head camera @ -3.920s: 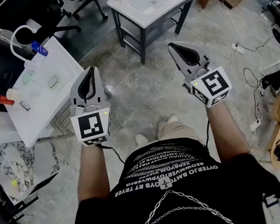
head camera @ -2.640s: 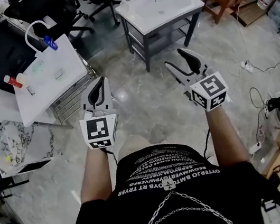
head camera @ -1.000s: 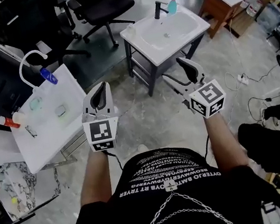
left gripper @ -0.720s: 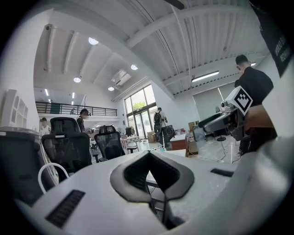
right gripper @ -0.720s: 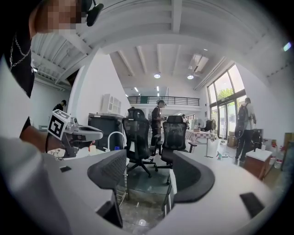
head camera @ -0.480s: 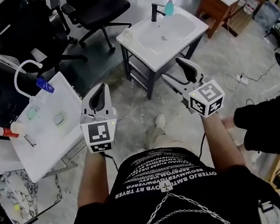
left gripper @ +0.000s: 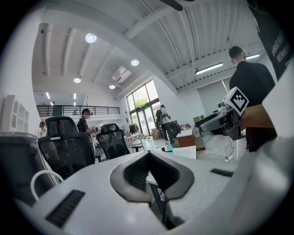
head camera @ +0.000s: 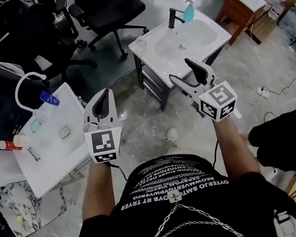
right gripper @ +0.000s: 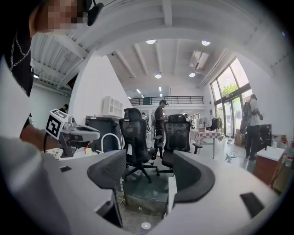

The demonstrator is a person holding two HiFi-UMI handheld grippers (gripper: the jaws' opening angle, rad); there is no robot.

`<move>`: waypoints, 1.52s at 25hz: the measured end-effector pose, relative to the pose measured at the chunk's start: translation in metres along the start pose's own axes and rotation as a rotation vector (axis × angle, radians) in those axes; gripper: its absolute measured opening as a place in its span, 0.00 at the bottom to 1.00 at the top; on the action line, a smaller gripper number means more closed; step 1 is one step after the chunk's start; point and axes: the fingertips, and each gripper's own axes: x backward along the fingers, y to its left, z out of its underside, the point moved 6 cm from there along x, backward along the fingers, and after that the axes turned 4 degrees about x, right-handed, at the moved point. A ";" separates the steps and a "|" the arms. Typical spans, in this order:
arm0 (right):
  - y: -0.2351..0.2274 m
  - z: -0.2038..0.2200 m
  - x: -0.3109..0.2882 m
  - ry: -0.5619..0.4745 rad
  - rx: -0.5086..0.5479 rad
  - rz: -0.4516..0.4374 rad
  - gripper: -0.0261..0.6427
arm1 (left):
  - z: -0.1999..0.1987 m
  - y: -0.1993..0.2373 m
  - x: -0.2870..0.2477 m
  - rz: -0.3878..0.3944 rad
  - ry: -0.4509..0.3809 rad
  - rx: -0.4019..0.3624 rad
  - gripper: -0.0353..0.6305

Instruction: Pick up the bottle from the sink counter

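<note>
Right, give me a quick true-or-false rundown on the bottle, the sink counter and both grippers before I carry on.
1. The bottle stands on the sink counter, beside the black tap. True.
2. The right gripper is closed on the bottle. False: its jaws stand apart with nothing between them, and it is short of the bottle.
3. The left gripper has its jaws together at the tips and holds nothing. True.
4. The bottle on the sink counter is red. False: it is a teal spray bottle.
</note>
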 end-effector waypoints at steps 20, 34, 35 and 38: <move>-0.130 -0.003 -0.088 0.011 0.008 -0.137 0.49 | -0.011 0.014 -0.131 -0.105 0.028 0.041 0.06; -0.209 0.021 -0.121 0.033 0.016 -0.244 0.50 | -0.018 -0.007 -0.195 -0.194 0.063 0.033 0.06; -0.212 0.023 -0.124 0.037 0.012 -0.251 0.50 | -0.019 -0.008 -0.198 -0.197 0.062 0.030 0.06; -0.214 0.034 -0.142 0.055 -0.005 -0.271 0.50 | -0.018 -0.004 -0.206 -0.197 0.061 0.015 0.06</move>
